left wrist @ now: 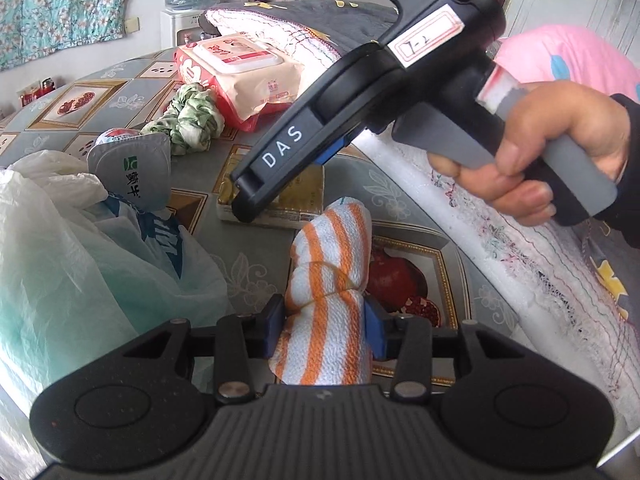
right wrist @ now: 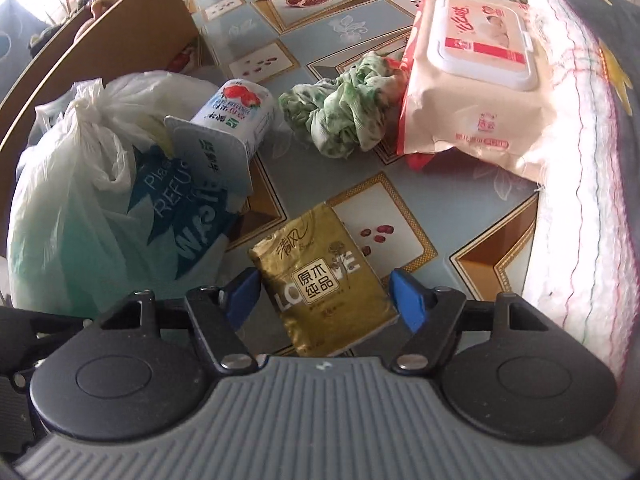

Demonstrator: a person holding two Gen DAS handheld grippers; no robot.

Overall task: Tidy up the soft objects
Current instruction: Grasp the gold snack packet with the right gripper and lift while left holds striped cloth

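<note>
Clearly, the orange-and-white striped towel (left wrist: 326, 300) is rolled and banded.

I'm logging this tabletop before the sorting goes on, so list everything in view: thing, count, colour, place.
striped towel roll: one, orange and white, clamped in the left gripper
gold tissue pack: one, gold, flat on the table between the right gripper's fingers
green cloth: one, green and white, bunched beside the wipes
wet wipes pack: one, cream and red, far side
yogurt cup: one, white, on its side against the bag
plastic bag: one, white-green, tied, at the left
folded quilt: one, white with dark top, right edge
table: one, blue patterned cover
left gripper: closed on the towel
right gripper: open
hand: one, holding the right gripper's handle
</note>
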